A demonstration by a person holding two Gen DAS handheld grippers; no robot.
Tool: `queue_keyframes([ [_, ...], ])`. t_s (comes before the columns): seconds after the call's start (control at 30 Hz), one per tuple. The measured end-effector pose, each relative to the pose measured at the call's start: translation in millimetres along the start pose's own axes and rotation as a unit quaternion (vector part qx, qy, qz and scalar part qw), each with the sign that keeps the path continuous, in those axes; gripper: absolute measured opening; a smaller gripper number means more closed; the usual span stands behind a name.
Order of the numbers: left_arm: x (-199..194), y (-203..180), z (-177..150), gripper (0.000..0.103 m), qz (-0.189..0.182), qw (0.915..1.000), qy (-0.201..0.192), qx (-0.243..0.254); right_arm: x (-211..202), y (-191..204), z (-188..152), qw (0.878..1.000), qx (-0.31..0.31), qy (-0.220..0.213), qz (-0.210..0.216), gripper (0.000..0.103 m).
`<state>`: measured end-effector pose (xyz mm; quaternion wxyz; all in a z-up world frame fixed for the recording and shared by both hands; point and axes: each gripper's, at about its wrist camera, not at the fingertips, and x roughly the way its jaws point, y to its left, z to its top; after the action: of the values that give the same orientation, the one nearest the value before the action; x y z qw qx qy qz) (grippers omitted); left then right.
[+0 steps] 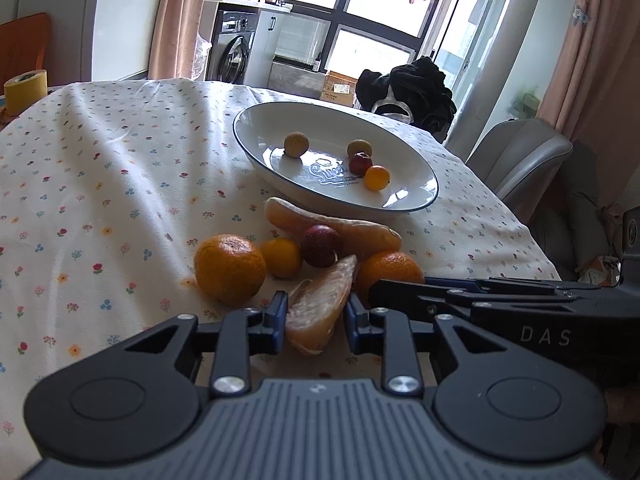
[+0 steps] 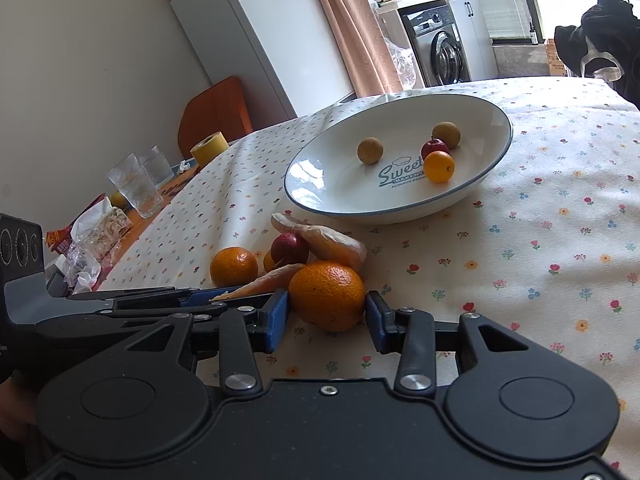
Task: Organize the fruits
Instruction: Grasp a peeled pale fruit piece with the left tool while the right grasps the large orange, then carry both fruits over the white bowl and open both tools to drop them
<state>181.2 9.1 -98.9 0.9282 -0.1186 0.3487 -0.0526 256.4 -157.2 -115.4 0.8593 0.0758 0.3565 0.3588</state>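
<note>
A white plate (image 1: 412,188) (image 2: 320,200) on the flowered tablecloth holds two brown longans, a small red fruit and a small orange fruit. In front of it lies a pile: two mandarins, a small orange fruit, a red fruit and two pomelo segments. My left gripper (image 1: 316,316) is open with its blue pads on either side of the near pomelo segment (image 1: 320,304), not clearly touching it. My right gripper (image 2: 326,316) has its pads against both sides of a mandarin (image 2: 326,294), which rests on the cloth. The other mandarin (image 1: 230,268) (image 2: 234,266) lies to the left.
A yellow tape roll (image 1: 26,90) (image 2: 210,148), glasses (image 2: 134,184) and wrappers (image 2: 96,236) sit at the table's left side. A grey chair (image 1: 520,156) and black clothing (image 1: 412,92) stand beyond the far edge. The right gripper's body (image 1: 520,312) reaches in beside the left.
</note>
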Motion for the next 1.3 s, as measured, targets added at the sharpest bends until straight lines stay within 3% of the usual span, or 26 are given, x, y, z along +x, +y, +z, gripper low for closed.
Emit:
queue_keyframes([
  [0.57, -26, -6, -7, 0.021, -0.013, 0.9997, -0.021, -0.006, -15, 12, -7, 1.0, -0.008, -0.009, 0.0, 0.04],
  [1.3, -45, -9, 27, 0.02, -0.009, 0.9976, -0.068, 0.001, -33, 12, 16, 0.999, -0.015, -0.052, 0.002, 0.038],
])
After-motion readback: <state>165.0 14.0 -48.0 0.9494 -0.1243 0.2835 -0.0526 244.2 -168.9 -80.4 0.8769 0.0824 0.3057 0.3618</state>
